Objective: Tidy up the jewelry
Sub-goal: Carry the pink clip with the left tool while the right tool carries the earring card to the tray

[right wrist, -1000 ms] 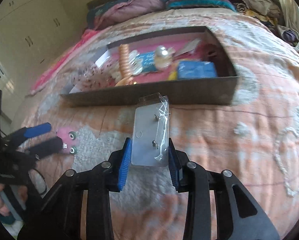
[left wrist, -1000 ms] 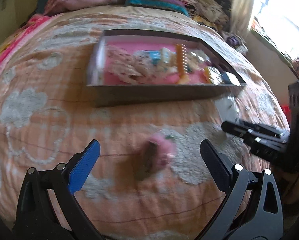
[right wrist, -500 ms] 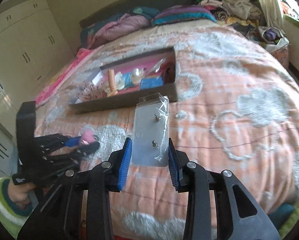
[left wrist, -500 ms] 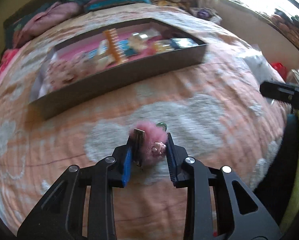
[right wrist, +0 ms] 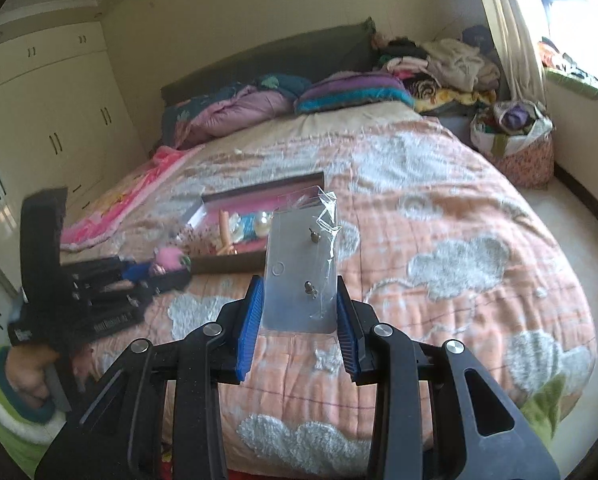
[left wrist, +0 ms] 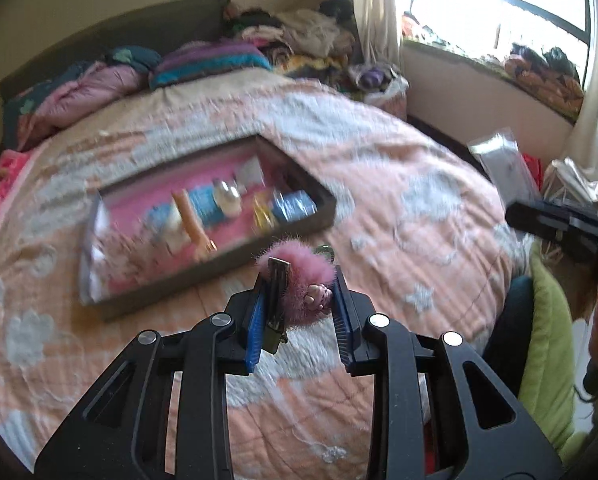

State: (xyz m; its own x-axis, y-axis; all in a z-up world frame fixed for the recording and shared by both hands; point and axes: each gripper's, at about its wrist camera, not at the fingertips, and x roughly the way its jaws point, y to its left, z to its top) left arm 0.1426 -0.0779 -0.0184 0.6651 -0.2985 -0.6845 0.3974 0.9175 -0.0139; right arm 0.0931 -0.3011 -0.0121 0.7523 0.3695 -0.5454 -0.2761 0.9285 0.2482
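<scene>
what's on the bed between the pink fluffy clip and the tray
Nothing: in the left wrist view, only bare orange quilt shows between the pink fluffy clip and the tray's near wall.

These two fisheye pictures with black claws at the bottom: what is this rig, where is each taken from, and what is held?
No robot here: a person holds a two-finger clamp in each hand, each carrying a camera that looks along its fingers. In the left-hand view, the left gripper is clamped on a fluffy pink pom-pom hair clip. In the right-hand view, the right gripper is clamped on a grey earring card in a clear plastic sleeve; the other clamp shows at its left edge. Ahead, on the peach quilted bedspread with white clouds, lies a shallow dark tray with a pink lining holding blurred trinkets.
</scene>
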